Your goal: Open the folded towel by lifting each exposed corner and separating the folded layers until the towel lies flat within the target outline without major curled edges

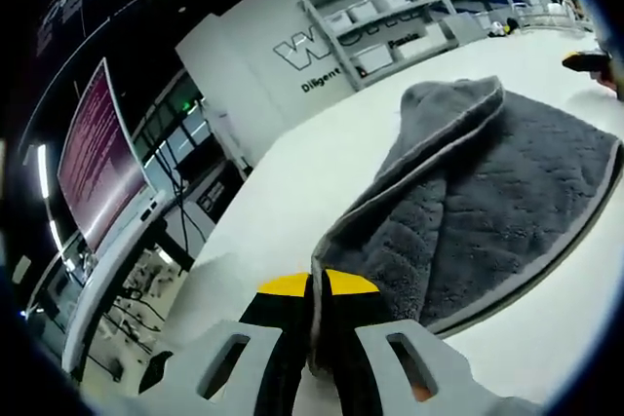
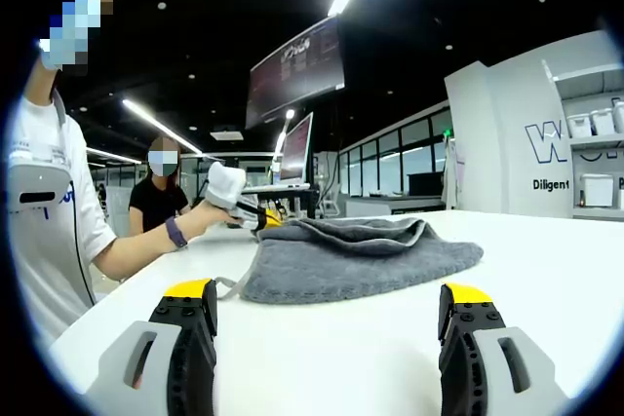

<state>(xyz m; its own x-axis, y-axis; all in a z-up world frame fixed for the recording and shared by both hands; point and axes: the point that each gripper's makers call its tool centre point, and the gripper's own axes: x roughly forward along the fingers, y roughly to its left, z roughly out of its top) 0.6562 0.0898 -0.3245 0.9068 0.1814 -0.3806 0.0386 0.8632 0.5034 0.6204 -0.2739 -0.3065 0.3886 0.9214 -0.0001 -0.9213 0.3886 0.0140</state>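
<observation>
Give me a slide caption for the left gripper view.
Left tongs shut on a lifted corner of the grey towel on the white table.

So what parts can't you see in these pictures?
- Left gripper view: the towel corner sits hidden between the left gripper's shut jaws.
- Same view: a dark object is cut off by the edge.
- Right gripper view: the towel's far side lies behind its raised fold.
- Both views: no target outline can be made out on the table.

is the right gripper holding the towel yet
No, the right gripper stands open, its fingers apart short of the grey towel.
</observation>
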